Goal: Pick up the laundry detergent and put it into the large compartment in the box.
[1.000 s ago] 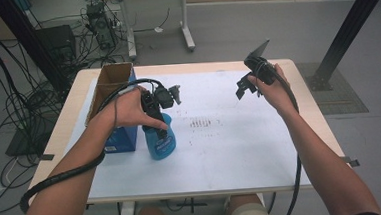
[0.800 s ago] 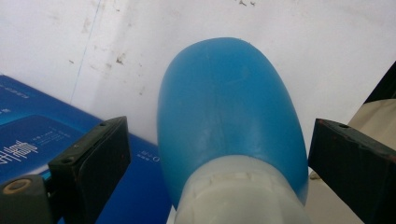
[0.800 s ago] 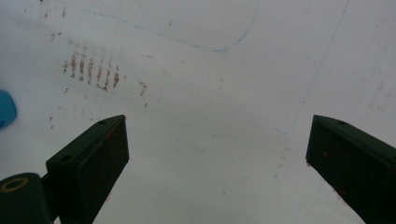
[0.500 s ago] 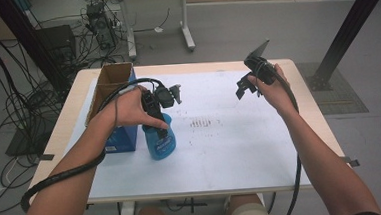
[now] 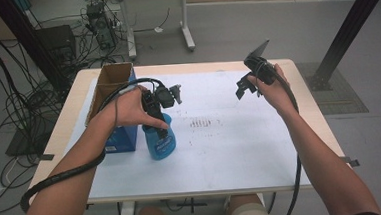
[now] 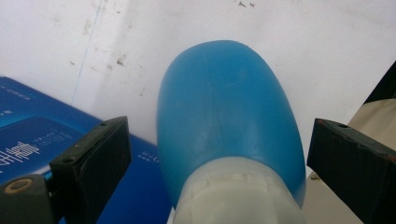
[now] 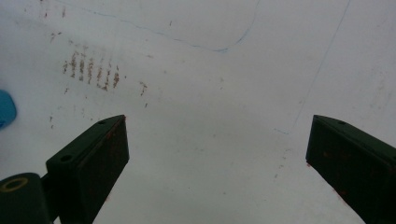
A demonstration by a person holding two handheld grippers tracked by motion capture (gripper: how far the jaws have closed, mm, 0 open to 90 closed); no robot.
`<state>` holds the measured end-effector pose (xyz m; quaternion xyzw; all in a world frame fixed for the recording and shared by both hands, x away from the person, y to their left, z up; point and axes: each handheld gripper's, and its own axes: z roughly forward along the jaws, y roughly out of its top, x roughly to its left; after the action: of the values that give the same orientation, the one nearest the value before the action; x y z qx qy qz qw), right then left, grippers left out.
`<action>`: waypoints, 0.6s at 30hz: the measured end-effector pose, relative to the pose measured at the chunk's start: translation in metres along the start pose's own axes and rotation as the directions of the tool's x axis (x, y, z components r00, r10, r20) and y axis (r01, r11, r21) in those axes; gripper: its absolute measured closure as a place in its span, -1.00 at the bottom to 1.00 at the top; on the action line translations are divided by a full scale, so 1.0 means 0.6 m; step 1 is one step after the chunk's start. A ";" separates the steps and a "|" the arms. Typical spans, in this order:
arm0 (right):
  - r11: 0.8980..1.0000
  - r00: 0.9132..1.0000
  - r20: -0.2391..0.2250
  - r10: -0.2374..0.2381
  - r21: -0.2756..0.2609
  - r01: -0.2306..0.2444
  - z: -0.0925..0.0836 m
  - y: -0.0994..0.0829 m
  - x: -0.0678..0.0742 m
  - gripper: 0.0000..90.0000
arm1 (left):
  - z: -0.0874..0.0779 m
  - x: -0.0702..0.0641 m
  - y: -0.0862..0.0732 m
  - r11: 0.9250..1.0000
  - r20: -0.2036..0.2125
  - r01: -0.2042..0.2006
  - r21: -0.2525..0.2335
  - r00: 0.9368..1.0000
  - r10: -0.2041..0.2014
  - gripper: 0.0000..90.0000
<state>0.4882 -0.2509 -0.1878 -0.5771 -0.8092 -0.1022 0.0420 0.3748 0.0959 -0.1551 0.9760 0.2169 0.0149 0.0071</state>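
A blue plastic bottle point(image 5: 159, 144) with a pale neck stands upright on the white table sheet point(image 5: 231, 145), left of centre. My left gripper point(image 5: 160, 130) points down over its top. In the left gripper view the bottle point(image 6: 229, 116) lies between the two jaws of that gripper point(image 6: 219, 126), which is open, with a gap on each side. My right gripper point(image 5: 245, 86) is held above the far right part of the table. It is open point(image 7: 219, 121) over bare sheet, nothing between its jaws. A sliver of the bottle point(image 7: 5, 109) shows at the left edge there.
A blue carton point(image 5: 120, 137) lies right beside the bottle on its left, also seen as the carton point(image 6: 28, 140). Behind it stands an open cardboard box point(image 5: 111, 79). Brown smudges point(image 5: 199, 122) mark the sheet's middle. Cables trail off the table's left side.
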 end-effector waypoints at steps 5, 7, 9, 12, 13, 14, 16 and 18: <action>1.000 1.000 -0.001 0.002 -0.002 -0.002 0.000 -0.001 -0.001 -0.87 | 0.001 -0.001 -0.001 1.000 0.000 0.005 -0.002 1.000 -0.005 -0.84; 1.000 1.000 -0.002 0.001 -0.001 -0.001 0.000 0.000 -0.001 -0.87 | 0.002 -0.001 -0.002 1.000 0.001 0.010 -0.005 1.000 -0.010 -0.84; 1.000 1.000 -0.001 0.003 0.002 -0.003 0.000 0.001 0.000 -0.87 | 0.001 0.000 -0.001 1.000 0.000 0.000 0.004 1.000 0.000 -0.84; 1.000 1.000 -0.001 0.000 0.001 0.000 0.001 0.001 0.001 -0.87 | 0.001 0.000 -0.004 1.000 -0.001 0.005 0.000 1.000 -0.005 -0.83; 1.000 1.000 -0.001 -0.003 0.000 0.003 0.001 0.001 0.001 -0.87 | 0.001 0.000 -0.004 1.000 -0.001 0.006 -0.001 1.000 -0.006 -0.83; 1.000 1.000 0.000 0.000 0.002 0.000 0.001 0.002 0.002 -0.87 | 0.001 0.000 -0.004 1.000 -0.002 0.006 -0.001 1.000 -0.006 -0.83; 1.000 1.000 -0.001 -0.001 0.003 0.001 0.002 0.002 0.002 -0.87 | 0.000 0.000 -0.005 1.000 -0.002 0.004 -0.001 1.000 -0.004 -0.83; 1.000 1.000 0.002 -0.003 0.004 0.003 0.002 0.002 0.003 -0.87 | 0.000 0.000 -0.005 1.000 -0.001 0.005 -0.001 1.000 -0.005 -0.82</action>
<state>0.4889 -0.2482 -0.1886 -0.5758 -0.8103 -0.1001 0.0421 0.3735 0.0988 -0.1550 0.9755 0.2193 0.0156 0.0074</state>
